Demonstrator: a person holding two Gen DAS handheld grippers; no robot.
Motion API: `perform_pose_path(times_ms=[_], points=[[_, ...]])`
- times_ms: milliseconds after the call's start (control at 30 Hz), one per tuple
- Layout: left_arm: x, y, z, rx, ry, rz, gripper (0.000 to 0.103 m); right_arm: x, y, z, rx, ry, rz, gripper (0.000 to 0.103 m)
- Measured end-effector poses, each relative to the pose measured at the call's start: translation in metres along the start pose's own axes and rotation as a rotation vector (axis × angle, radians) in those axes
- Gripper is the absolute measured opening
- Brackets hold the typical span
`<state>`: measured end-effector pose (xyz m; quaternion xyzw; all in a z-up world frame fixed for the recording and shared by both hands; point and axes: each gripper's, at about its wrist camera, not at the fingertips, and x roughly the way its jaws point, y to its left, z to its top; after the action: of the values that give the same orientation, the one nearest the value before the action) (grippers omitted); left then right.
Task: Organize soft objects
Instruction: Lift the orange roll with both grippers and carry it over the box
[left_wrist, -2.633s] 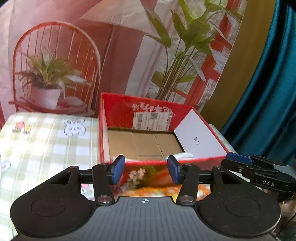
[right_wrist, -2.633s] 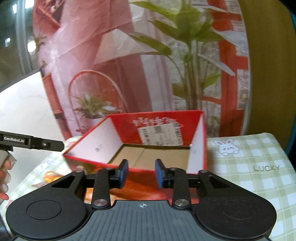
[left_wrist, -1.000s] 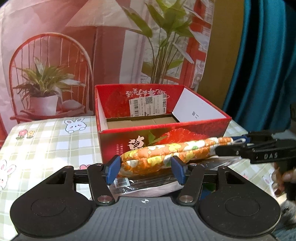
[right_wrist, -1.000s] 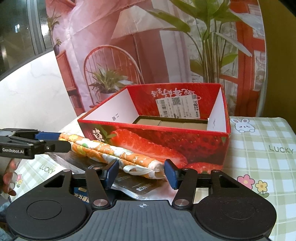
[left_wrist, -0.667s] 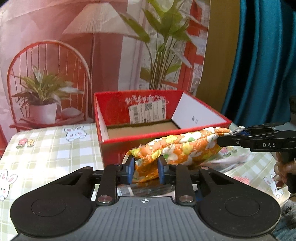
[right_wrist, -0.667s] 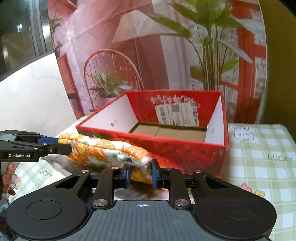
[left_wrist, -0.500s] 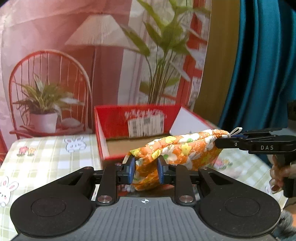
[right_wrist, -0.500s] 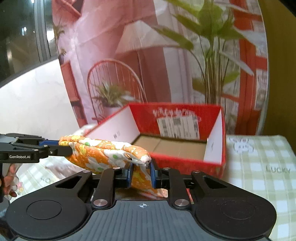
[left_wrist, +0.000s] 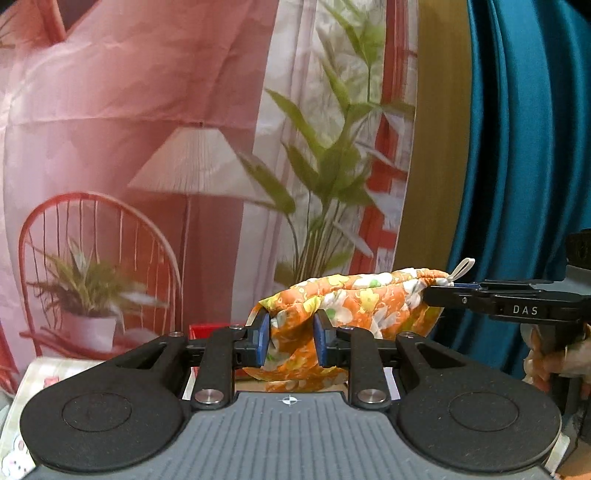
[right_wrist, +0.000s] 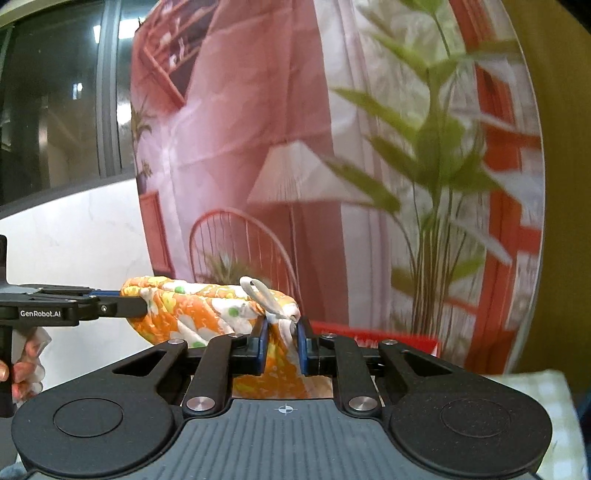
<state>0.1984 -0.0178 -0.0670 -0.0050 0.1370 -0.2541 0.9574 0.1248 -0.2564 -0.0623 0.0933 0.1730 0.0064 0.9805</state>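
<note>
Left tongs: blue pads pinched tight on the left end of the orange floral cloth pouch, held clear above the red box. The pouch spans rightward to the right tongs, likewise clamped on the end bearing the white loop. Fabric sags below both grips. Only the box's far rim shows; its interior is hidden behind the tongs. Checked counter is cut off at the right edge.

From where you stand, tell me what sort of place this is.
Probably a staged home-style set, not a lived-in room: a printed backdrop picturing a lamp, chair and plants, a teal curtain beside it, and a checked tablecloth under a red box.
</note>
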Motion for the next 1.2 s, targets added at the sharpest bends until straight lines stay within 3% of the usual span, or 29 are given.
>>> perform_pose_path(times_ms=[200, 367, 700, 933, 1200], points=[[0.033, 0.006, -0.004, -0.050, 0.095, -0.004, 0.026, 0.022, -0.009, 0.012, -0.012, 0.011, -0.026, 0.015], [0.059, 0.011, -0.022, -0.081, 0.208, -0.013, 0.026, 0.044, -0.022, -0.009, 0.039, 0.101, -0.042, 0.015], [0.100, 0.021, -0.052, -0.103, 0.326, 0.010, 0.026, 0.075, -0.049, -0.047, 0.192, 0.256, -0.036, 0.015], [0.129, 0.029, -0.055, -0.111, 0.334, 0.049, 0.027, 0.106, -0.060, -0.058, 0.217, 0.312, -0.065, 0.015], [0.143, 0.030, -0.052, -0.105, 0.296, 0.102, 0.030, 0.132, -0.056, -0.054, 0.108, 0.304, -0.129, 0.015]])
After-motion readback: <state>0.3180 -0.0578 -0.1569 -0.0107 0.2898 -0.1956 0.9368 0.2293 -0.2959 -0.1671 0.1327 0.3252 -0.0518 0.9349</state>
